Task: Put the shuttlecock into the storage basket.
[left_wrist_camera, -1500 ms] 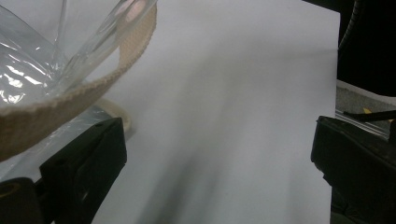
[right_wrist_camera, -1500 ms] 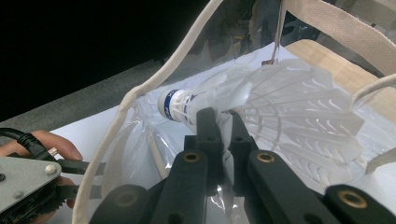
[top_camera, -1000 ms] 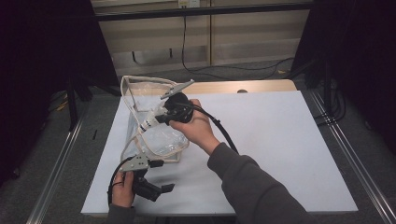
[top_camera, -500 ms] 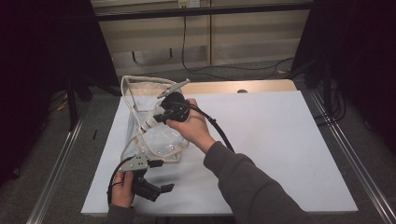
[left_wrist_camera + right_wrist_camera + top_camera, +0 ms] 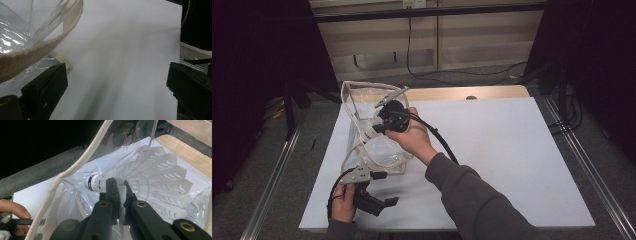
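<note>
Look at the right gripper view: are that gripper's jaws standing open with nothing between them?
No. The right gripper is shut on the white shuttlecock, pinching its feathers just behind the cork, inside the clear plastic bag.

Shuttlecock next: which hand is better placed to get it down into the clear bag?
Right. The right tongs are shut on the shuttlecock at the clear bag mouth. The left tongs stand open at the bag's near edge, likely better for steadying it.

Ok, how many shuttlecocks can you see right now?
1: a white shuttlecock, clamped in the right gripper at the mouth of the clear bag. Others could be hidden behind the bag's creased plastic.
</note>
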The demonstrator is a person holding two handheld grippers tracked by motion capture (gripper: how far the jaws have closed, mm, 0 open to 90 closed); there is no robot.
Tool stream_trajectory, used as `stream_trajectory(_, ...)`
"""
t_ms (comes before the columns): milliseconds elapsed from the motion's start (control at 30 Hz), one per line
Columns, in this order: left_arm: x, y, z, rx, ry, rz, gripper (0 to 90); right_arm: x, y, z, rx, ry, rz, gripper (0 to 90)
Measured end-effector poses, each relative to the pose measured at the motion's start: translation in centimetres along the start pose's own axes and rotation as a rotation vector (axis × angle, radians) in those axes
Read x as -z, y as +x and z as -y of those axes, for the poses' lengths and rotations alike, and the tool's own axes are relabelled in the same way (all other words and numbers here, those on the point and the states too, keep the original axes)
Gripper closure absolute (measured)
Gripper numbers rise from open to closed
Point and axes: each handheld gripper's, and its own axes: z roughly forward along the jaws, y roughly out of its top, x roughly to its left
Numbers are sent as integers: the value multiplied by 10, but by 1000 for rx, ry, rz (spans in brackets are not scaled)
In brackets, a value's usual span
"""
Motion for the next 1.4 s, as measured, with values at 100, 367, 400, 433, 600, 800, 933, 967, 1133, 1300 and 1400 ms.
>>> stream_trajectory(100, 0, 0, 0, 0, -2, -2, 35, -3, 0, 1, -1, 8, 7, 890)
stream_trajectory(367, 1, 1, 0, 3, -2, -2, 35, -10, -1, 0, -19, 10, 9, 890)
stream_trajectory(400, 1, 1, 1, 4, -3, -2, 35, -11, -2, 0, -18, 11, 9, 890)
stream_trajectory(433, 1, 1, 0, 2, -3, -1, 35, -12, -1, 0, -16, 12, 12, 890)
stream_trajectory(600, 1, 1, 0, 6, 5, 1, 35, -15, -2, -1, -27, 8, 21, 890)
stream_trajectory(800, 1, 1, 1, 9, -3, -2, 35, -17, -3, -3, -37, 16, 31, 890)
stream_trajectory(933, 1, 1, 1, 8, -1, -2, 35, -18, -3, -4, -40, 14, 37, 890)
stream_trajectory(967, 1, 1, 1, 10, -2, -2, 35, -19, -3, -5, -40, 14, 39, 890)
stream_trajectory(1133, 1, 1, 1, 9, 1, -2, 35, -21, -4, -6, -44, 21, 50, 890)
stream_trajectory(1300, 1, 1, 1, 10, 0, -5, 35, -23, -3, -6, -44, 14, 56, 890)
stream_trajectory(1400, 1, 1, 1, 11, 2, -4, 35, -23, -3, -7, -47, 15, 59, 890)
